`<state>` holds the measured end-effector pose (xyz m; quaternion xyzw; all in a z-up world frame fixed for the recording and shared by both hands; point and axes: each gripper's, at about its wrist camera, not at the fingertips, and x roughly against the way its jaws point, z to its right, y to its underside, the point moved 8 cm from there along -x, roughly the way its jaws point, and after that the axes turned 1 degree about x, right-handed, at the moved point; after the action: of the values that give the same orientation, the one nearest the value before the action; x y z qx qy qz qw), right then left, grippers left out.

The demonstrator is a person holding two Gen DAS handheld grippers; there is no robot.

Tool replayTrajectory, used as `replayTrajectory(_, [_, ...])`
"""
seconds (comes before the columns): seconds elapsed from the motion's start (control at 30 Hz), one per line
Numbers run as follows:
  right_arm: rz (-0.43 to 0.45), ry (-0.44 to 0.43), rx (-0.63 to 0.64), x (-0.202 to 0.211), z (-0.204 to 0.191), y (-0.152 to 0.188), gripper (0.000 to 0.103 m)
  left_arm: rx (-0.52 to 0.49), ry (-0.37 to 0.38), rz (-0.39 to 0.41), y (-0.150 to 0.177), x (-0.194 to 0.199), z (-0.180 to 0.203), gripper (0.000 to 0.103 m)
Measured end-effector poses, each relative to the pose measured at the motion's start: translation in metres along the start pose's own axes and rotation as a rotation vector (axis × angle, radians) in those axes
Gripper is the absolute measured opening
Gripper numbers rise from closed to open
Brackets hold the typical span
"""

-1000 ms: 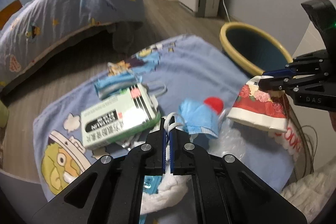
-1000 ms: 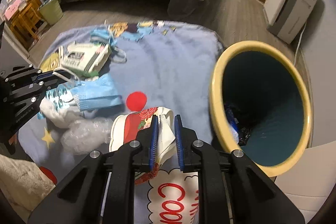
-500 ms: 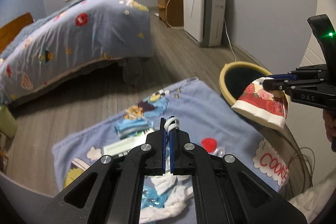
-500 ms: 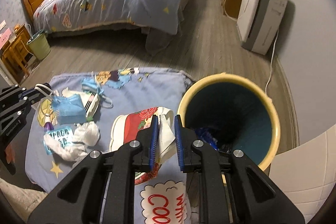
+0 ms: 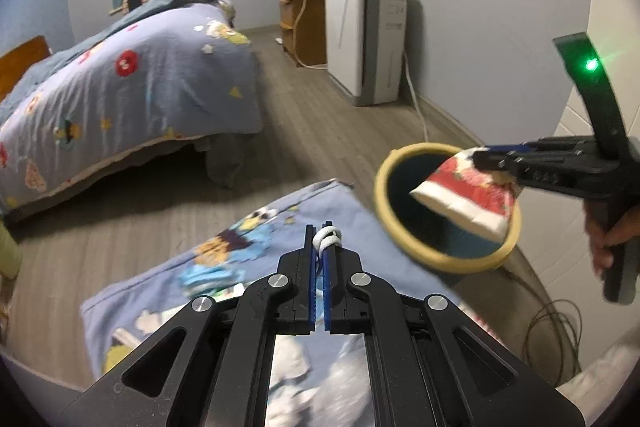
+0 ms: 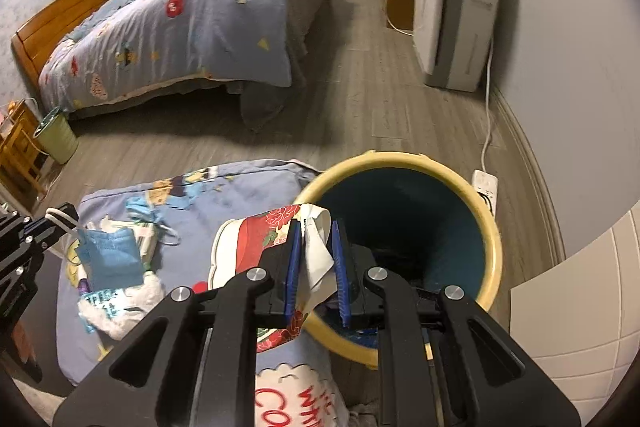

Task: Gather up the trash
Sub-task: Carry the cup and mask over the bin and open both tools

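Note:
My right gripper (image 6: 316,227) is shut on a red-and-white flowered paper cup (image 6: 248,239), held at the near rim of the yellow bin (image 6: 400,161); the left wrist view shows the cup (image 5: 468,195) hanging over the bin's (image 5: 384,195) opening. My left gripper (image 5: 319,233) is shut on the white ear loops of a blue face mask (image 6: 110,257), lifted above the blue cartoon blanket (image 6: 248,187). A bunch of white and blue wrappers (image 6: 108,307) hangs under the mask.
On the blanket lie another mask and a box (image 6: 146,227). A bed (image 6: 180,23) stands behind, a white air purifier (image 6: 456,15) at the right wall, a green pail (image 6: 56,135) at the left. A power strip (image 6: 486,183) and cable lie behind the bin.
Both grippers rose and drew back. The right one carried the cup from the blanket to over the bin's rim. The left one lifted the mask with the wrappers off the blanket.

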<state>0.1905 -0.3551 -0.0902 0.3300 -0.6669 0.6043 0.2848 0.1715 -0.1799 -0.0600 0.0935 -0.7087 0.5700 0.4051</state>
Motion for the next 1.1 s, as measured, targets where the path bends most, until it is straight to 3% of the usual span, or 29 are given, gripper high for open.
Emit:
replayTrajectory(0.37, [-0.036, 0.088, -0.116, -0.018, 0.083, 0.013, 0.016, -0.165, 0.054, -0.019, -0.04, -0.059, 0.096, 0.003])
replayTrajectory(0.53, [-0.051, 0.122, -0.214, -0.028, 0.122, 0.027, 0.016, -0.197, 0.078, -0.037, -0.043, -0.083, 0.123, 0.003])
replayTrajectory(0.73, [-0.075, 0.109, -0.266, -0.045, 0.133, 0.037, 0.016, -0.215, 0.116, -0.058, -0.036, -0.109, 0.142, 0.005])
replayTrajectory(0.8, [-0.084, 0.098, -0.271, -0.049, 0.132, 0.039, 0.017, -0.207, 0.118, -0.067, -0.036, -0.116, 0.141, 0.013])
replayTrajectory(0.83, [-0.084, 0.092, -0.273, -0.05, 0.131, 0.04, 0.017, -0.204, 0.115, -0.071, -0.035, -0.118, 0.14, 0.025])
replayTrajectory(0.87, [-0.084, 0.085, -0.275, -0.051, 0.13, 0.039, 0.021, -0.2, 0.108, -0.07, -0.034, -0.119, 0.138, 0.042])
replayTrajectory(0.97, [-0.078, 0.087, -0.286, -0.049, 0.132, 0.039, 0.043, -0.193, 0.08, -0.054, -0.033, -0.118, 0.13, 0.061])
replayTrajectory(1.0, [-0.078, 0.089, -0.288, -0.049, 0.132, 0.04, 0.044, -0.186, 0.078, -0.052, -0.032, -0.117, 0.128, 0.064])
replayTrajectory(1.03, [-0.082, 0.087, -0.29, -0.049, 0.132, 0.04, 0.048, -0.176, 0.076, -0.05, -0.032, -0.115, 0.124, 0.075])
replayTrajectory(1.07, [-0.085, 0.086, -0.291, -0.05, 0.132, 0.04, 0.056, -0.159, 0.068, -0.042, -0.032, -0.112, 0.118, 0.086])
replayTrajectory(1.1, [-0.085, 0.082, -0.295, -0.049, 0.13, 0.04, 0.061, -0.145, 0.059, -0.031, -0.033, -0.107, 0.112, 0.089])
